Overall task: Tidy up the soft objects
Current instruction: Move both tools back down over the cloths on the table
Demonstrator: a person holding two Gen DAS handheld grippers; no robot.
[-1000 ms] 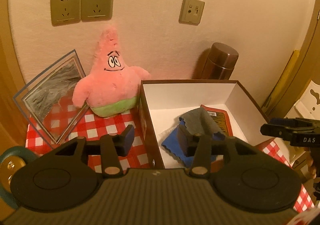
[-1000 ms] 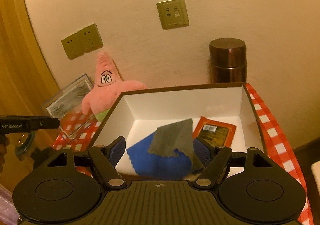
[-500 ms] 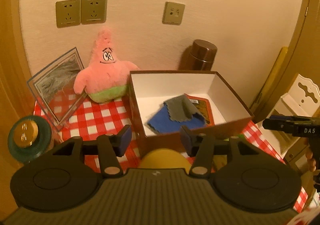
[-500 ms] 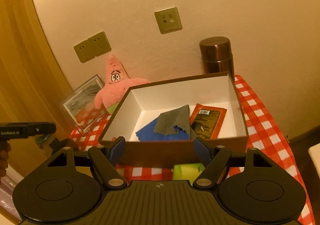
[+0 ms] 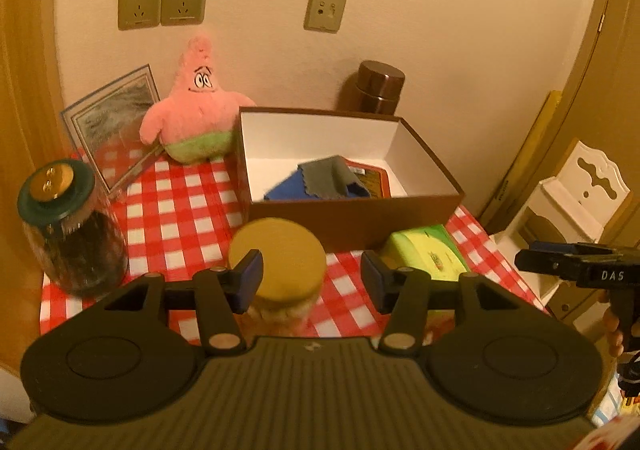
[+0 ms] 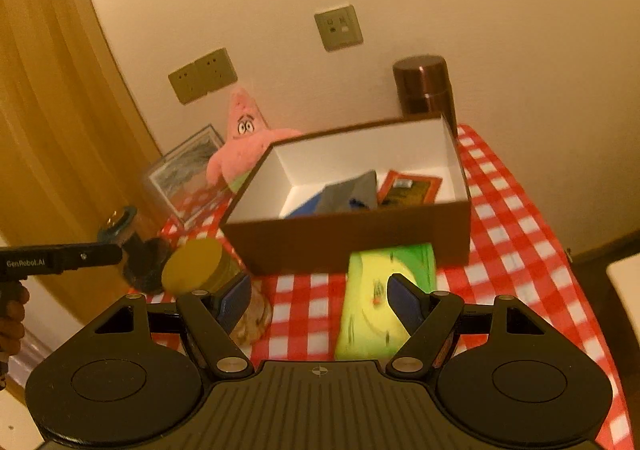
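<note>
A brown box (image 5: 436,174) with white inside holds a grey cloth (image 5: 326,176) over a blue cloth (image 5: 284,190) and an orange packet (image 5: 374,184). A pink star plush (image 5: 196,114) leans on the wall left of the box. A green-yellow soft pack (image 5: 426,252) lies in front of the box. My left gripper (image 5: 312,278) is open and empty, above a yellow-lidded jar (image 5: 278,262). My right gripper (image 6: 320,300) is open and empty, over the green-yellow pack (image 6: 380,290); the box (image 6: 348,238) and plush (image 6: 244,146) lie beyond.
A dark glass jar with a green lid (image 5: 68,226) stands front left. A framed picture (image 5: 114,122) leans by the plush. A brown metal flask (image 5: 376,92) stands behind the box. The red checked tablecloth (image 5: 176,206) ends at the right near a white chair (image 5: 576,190).
Both grippers have pulled back and up from the box, so the front of the table, the yellow-lidded jar and the green-yellow pack have come into view. Both stay open.
</note>
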